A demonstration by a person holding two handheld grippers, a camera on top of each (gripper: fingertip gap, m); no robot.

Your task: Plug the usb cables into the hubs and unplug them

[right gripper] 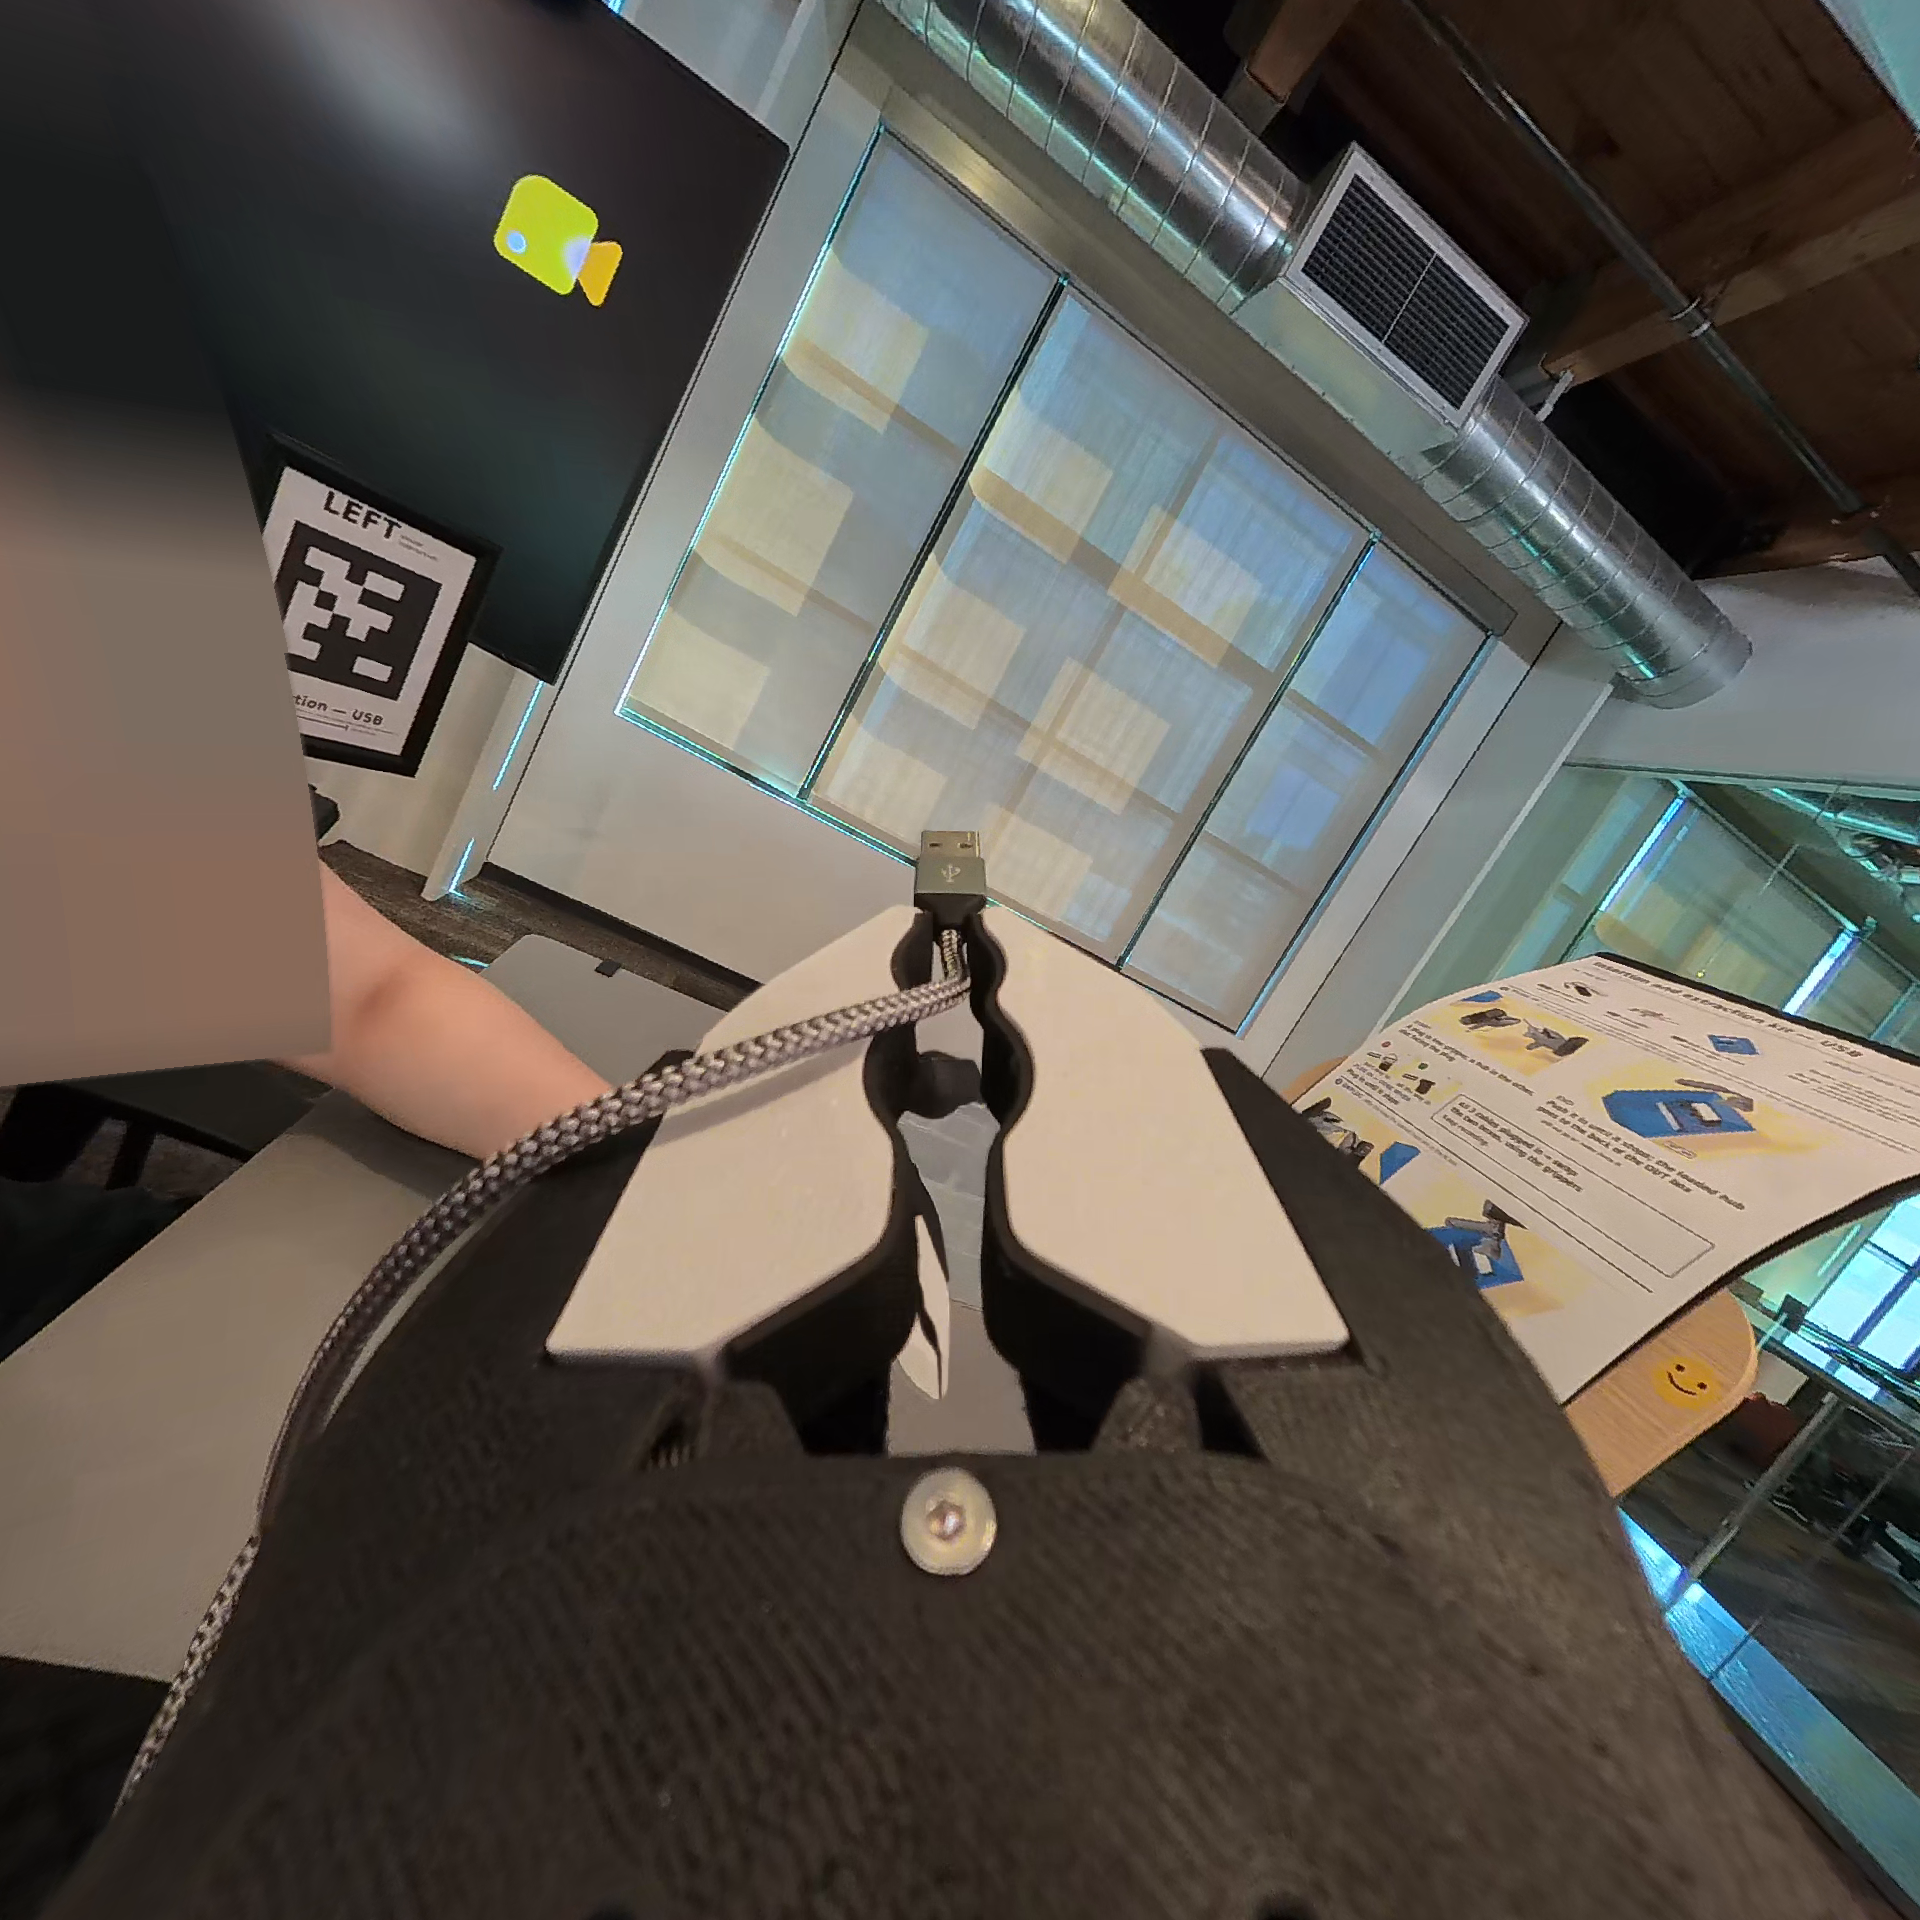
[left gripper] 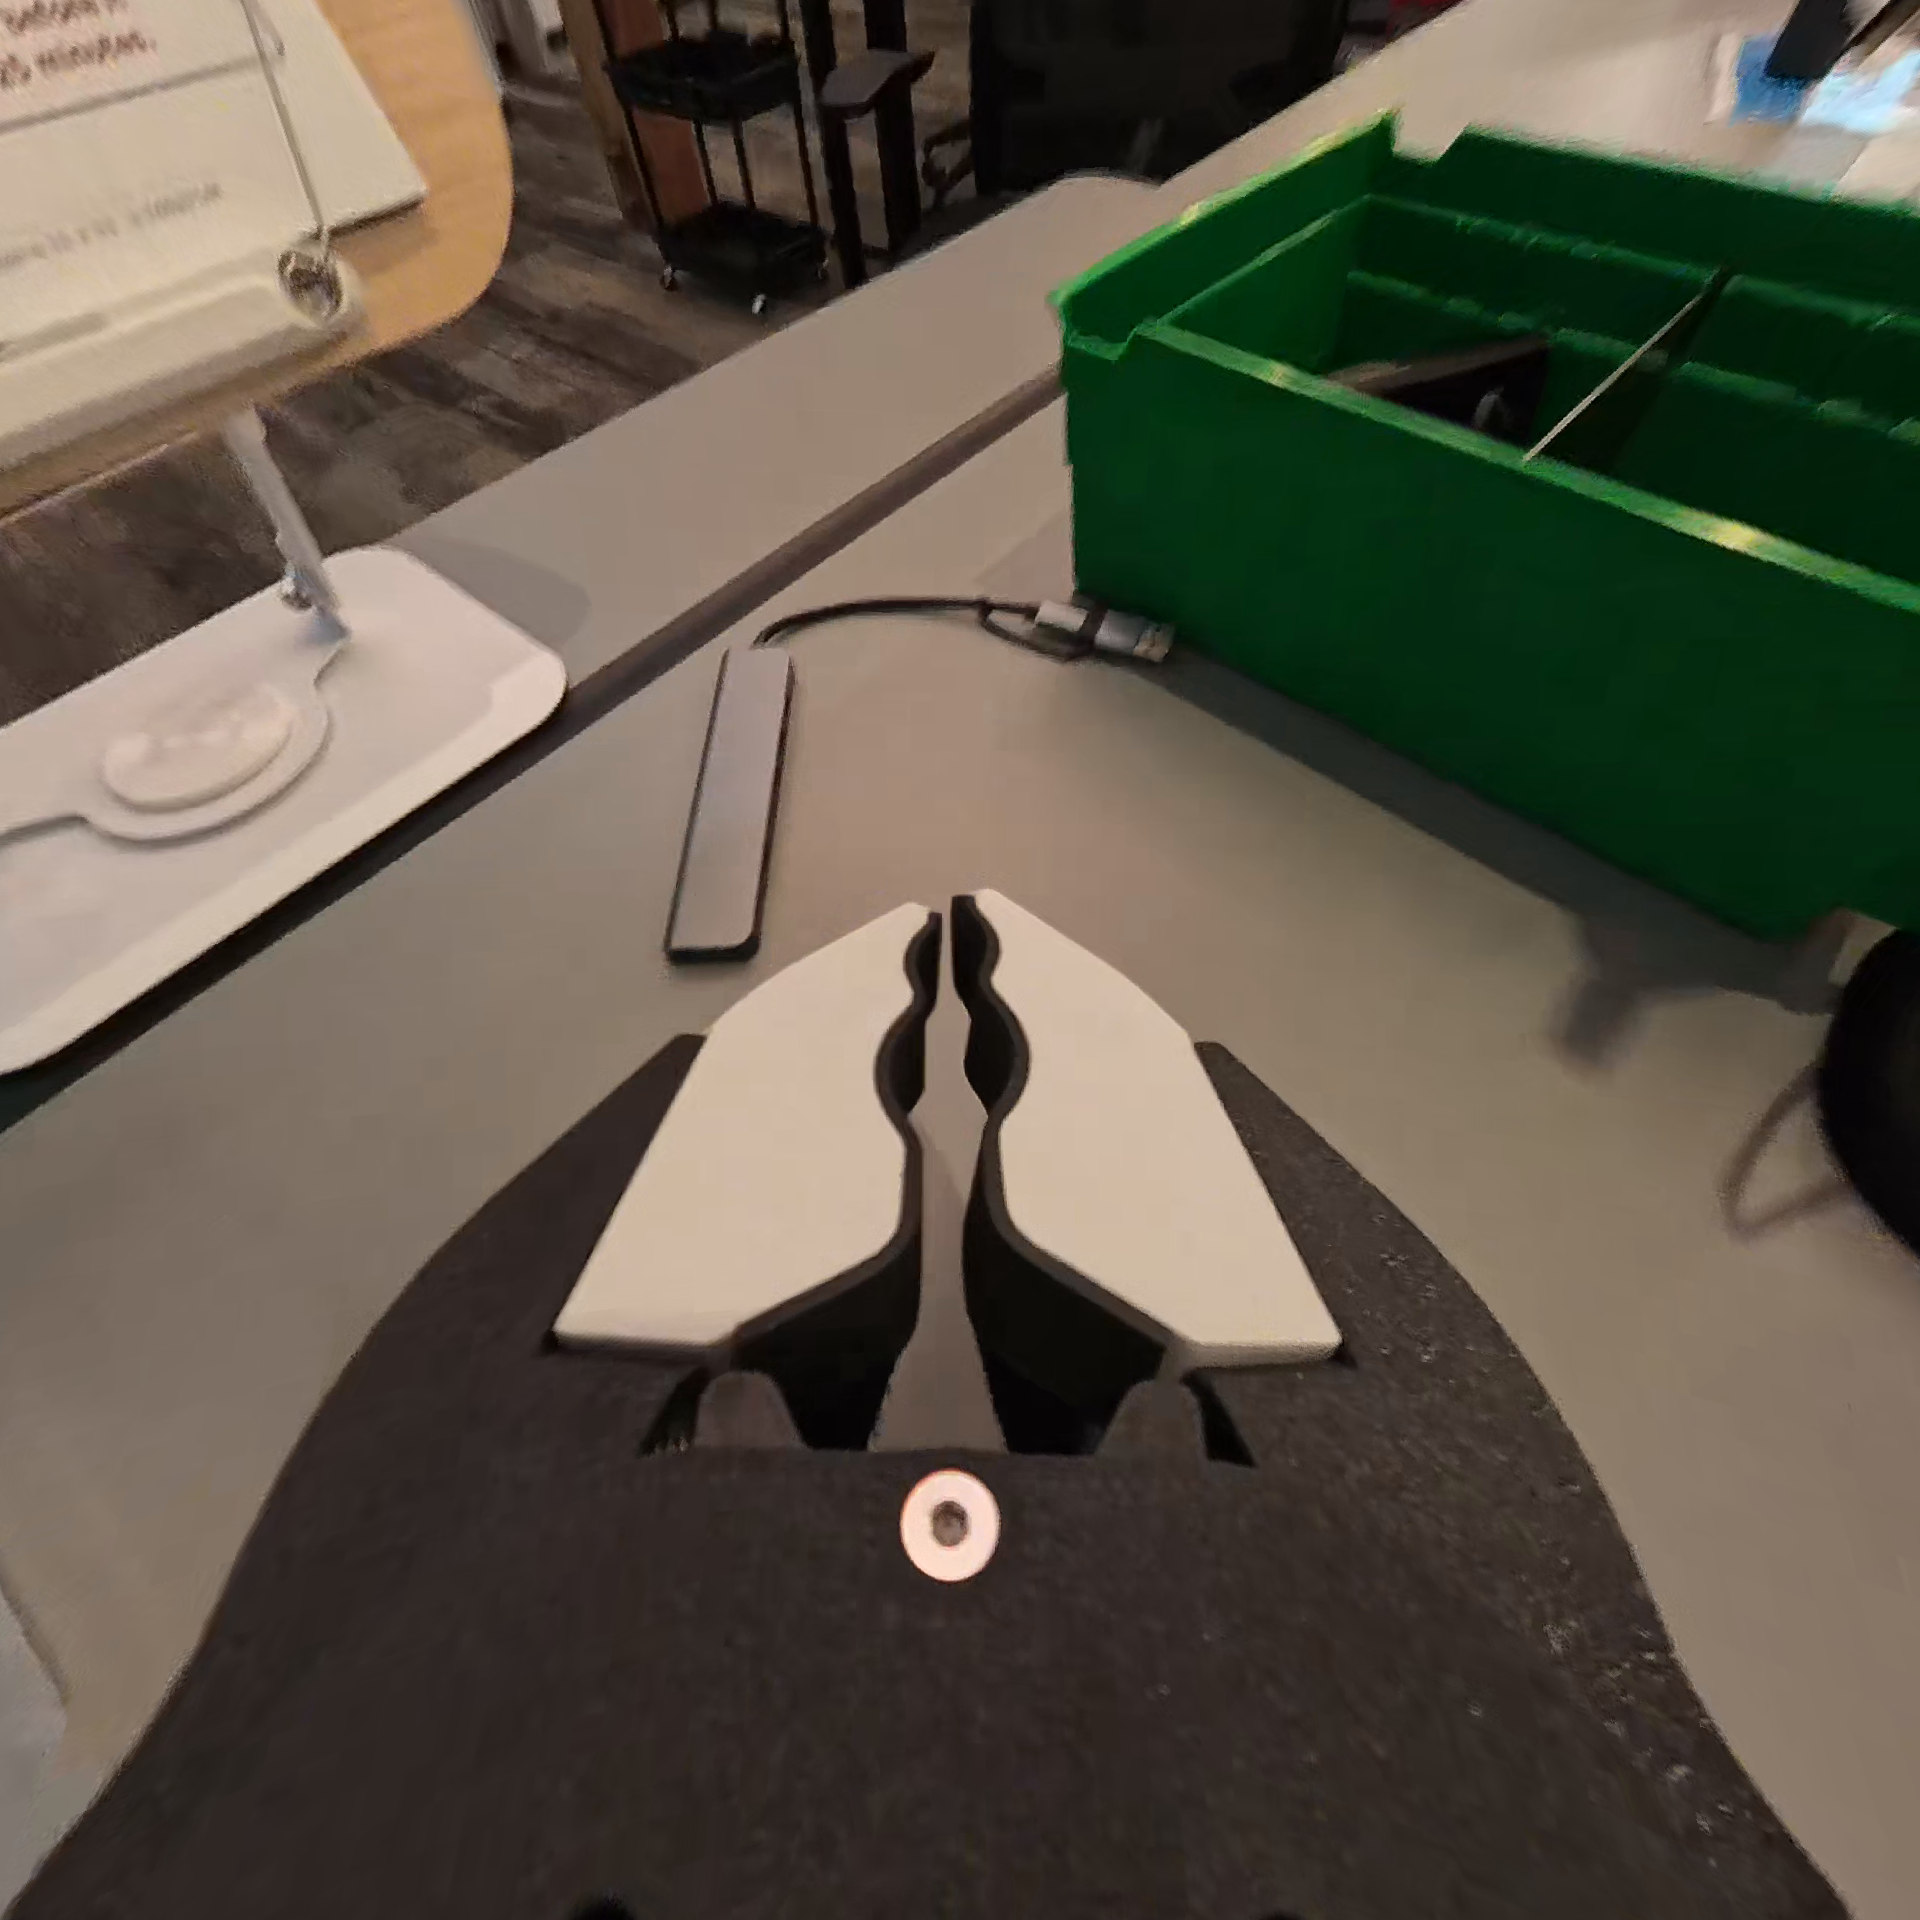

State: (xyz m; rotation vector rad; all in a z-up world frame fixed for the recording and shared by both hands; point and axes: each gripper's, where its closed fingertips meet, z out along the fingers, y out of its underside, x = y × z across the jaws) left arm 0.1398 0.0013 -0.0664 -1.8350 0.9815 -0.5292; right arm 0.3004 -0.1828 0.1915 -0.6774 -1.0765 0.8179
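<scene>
In the left wrist view we go from left to right. At the left edge stands a white stand base (left gripper: pixel 260 769) with its tilted post, and above it a board with a printed sheet (left gripper: pixel 187 156). In the centre of the frame the USB hub (left gripper: pixel 730 805), a slim dark bar, lies flat on the grey table (left gripper: pixel 1195 935). Its long axis runs away from us, leaning a little to the right, and its near end is just beyond and left of the tips of our left gripper (left gripper: pixel 945 914). Its short lead bends right to connectors (left gripper: pixel 1091 629) beside the green bin (left gripper: pixel 1507 644), in the upper right.

The left gripper is nearly closed and holds nothing. In the right wrist view, our right gripper (right gripper: pixel 948 914) is clamped on the braided USB cable (right gripper: pixel 582 1122) just behind its plug (right gripper: pixel 948 862). The plug sticks out past the tips and points up toward the window (right gripper: pixel 1039 623), away from the table.

We judge the left gripper is the nearer to the hub. The plug must first turn down to meet a port; we cannot see the ports.
</scene>
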